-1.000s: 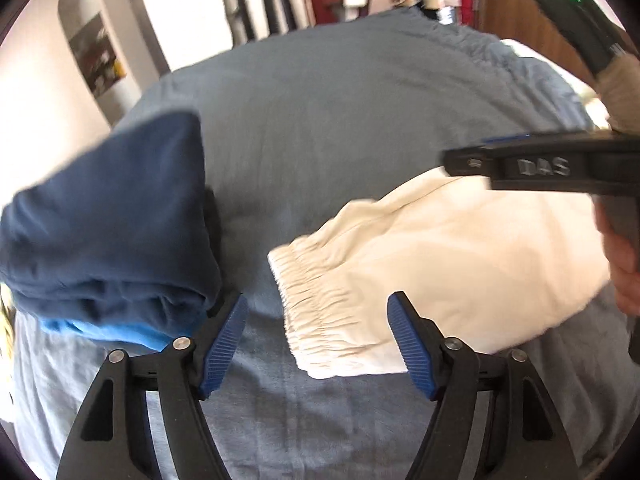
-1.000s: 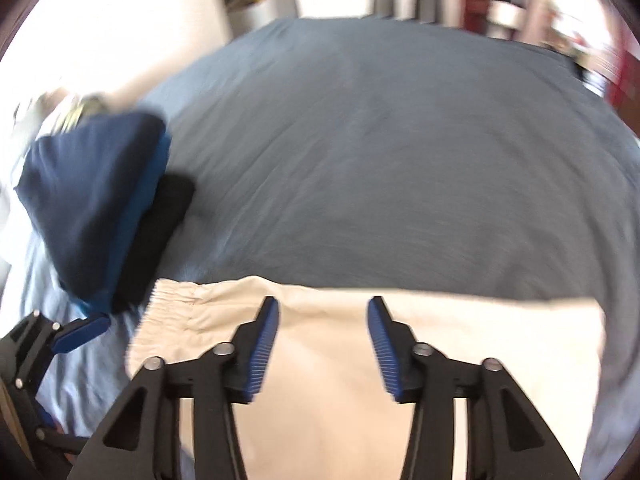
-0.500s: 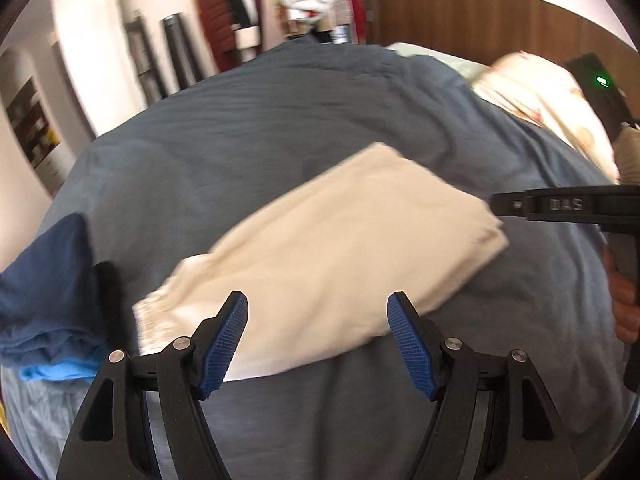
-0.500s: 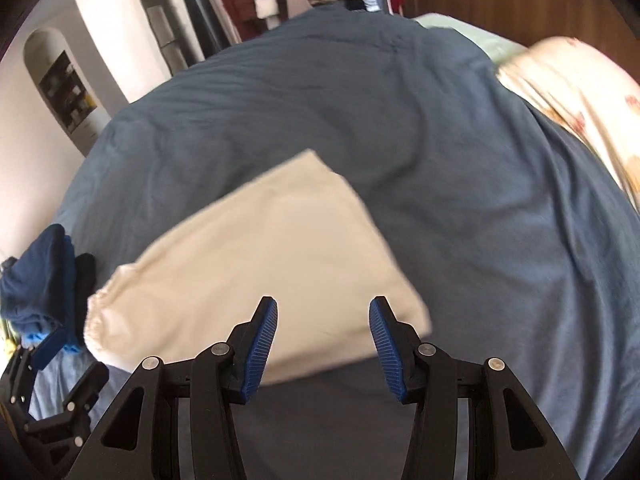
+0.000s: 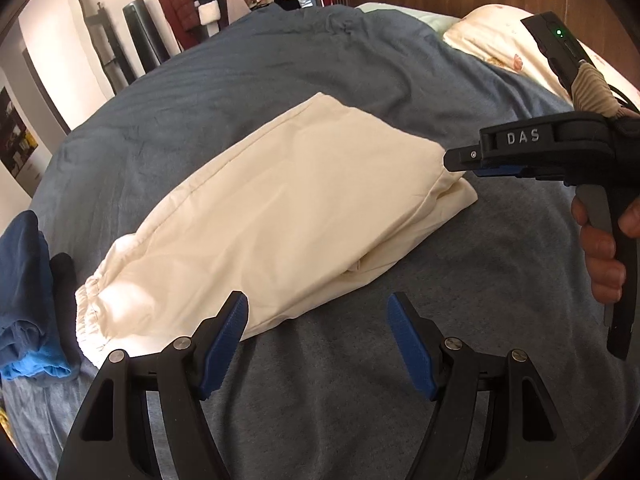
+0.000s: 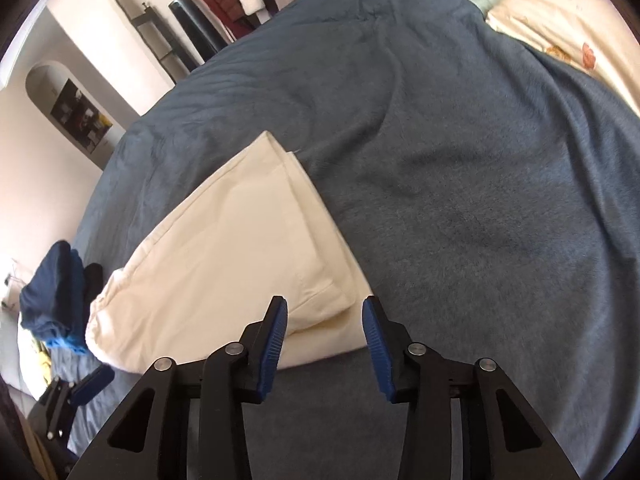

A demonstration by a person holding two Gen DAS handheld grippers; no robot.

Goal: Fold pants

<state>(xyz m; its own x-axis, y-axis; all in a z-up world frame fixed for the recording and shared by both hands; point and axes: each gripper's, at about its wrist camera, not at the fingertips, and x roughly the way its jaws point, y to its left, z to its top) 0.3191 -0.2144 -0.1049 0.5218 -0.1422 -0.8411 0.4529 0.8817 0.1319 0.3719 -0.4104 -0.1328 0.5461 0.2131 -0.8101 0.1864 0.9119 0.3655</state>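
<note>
Cream pants [image 5: 288,220] lie folded flat on the blue-grey bedspread [image 5: 360,380], elastic waistband at the left. My left gripper [image 5: 316,316] is open and empty, just in front of the pants' near edge. My right gripper [image 6: 324,320] is open and empty over the folded right end of the pants [image 6: 224,248]. In the left wrist view the right gripper [image 5: 460,160] shows side-on at that end, held by a hand.
A stack of folded dark blue and light blue clothes [image 5: 24,300] sits left of the waistband, also in the right wrist view [image 6: 56,300]. A cream patterned pillow [image 5: 504,40] lies at the far right. Clothes hang along the back wall.
Both views have pulled back from the pants. The whole folded garment now shows, and both grippers stand a little off its edges.
</note>
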